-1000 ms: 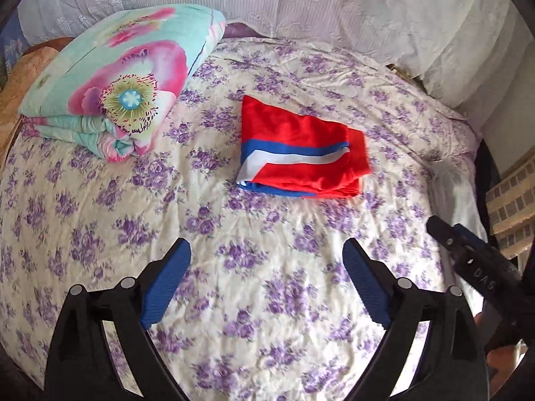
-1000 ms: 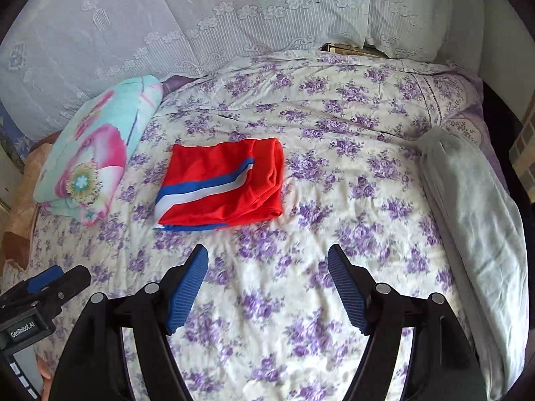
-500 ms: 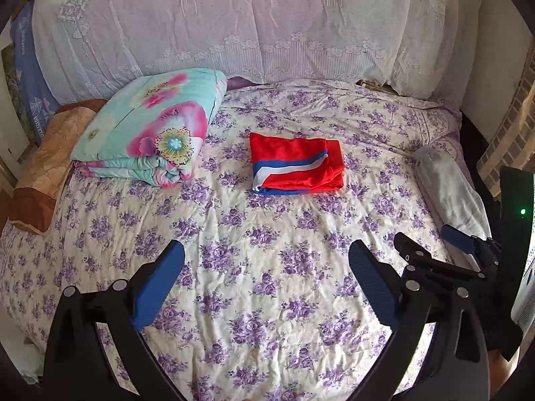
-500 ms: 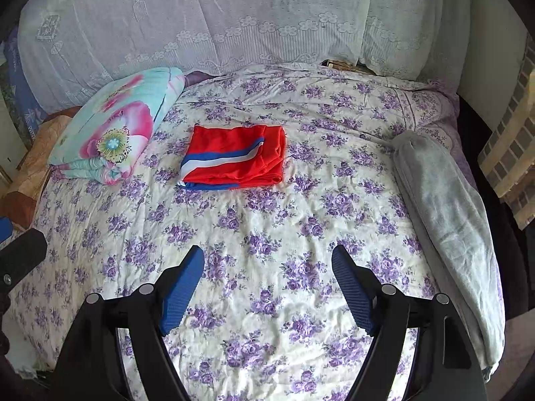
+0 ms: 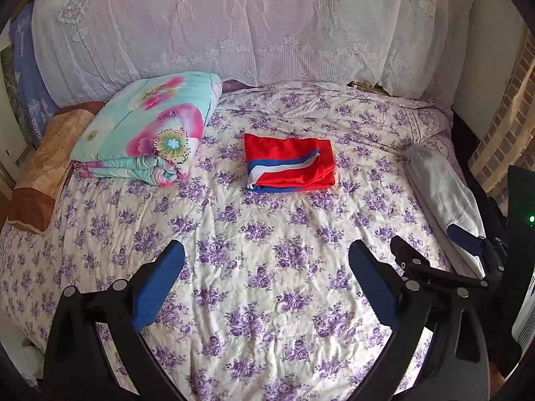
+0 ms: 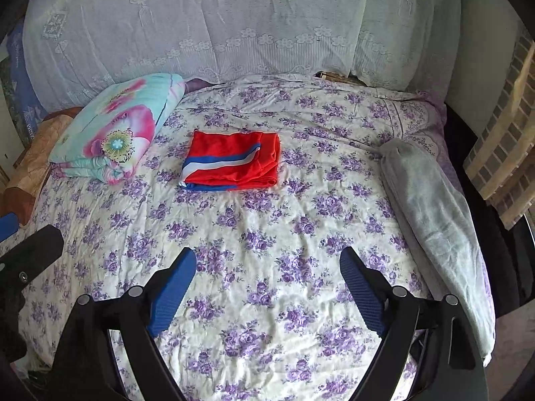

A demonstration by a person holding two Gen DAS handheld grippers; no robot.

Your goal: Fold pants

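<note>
Folded and lying flat: red pants [image 5: 290, 163] with a blue-and-white stripe, mid-bed on the purple-flowered bedsheet [image 5: 267, 267], toward the far side. Well short of them, left tool [image 5: 267, 277] spread wide, blue pads [image 5: 157, 287] holding nothing, hovering over the near half of the bed. Right tool [image 6: 267, 284] likewise gaping wide and empty, also clear of the pants [image 6: 232, 160]. Off to the left, a folded floral quilt [image 5: 147, 133] beside a brown pillow [image 5: 43, 173]. Along the right edge, a grey rolled blanket [image 6: 431, 207]. Lace curtain [image 5: 250, 23] behind it all.
</note>
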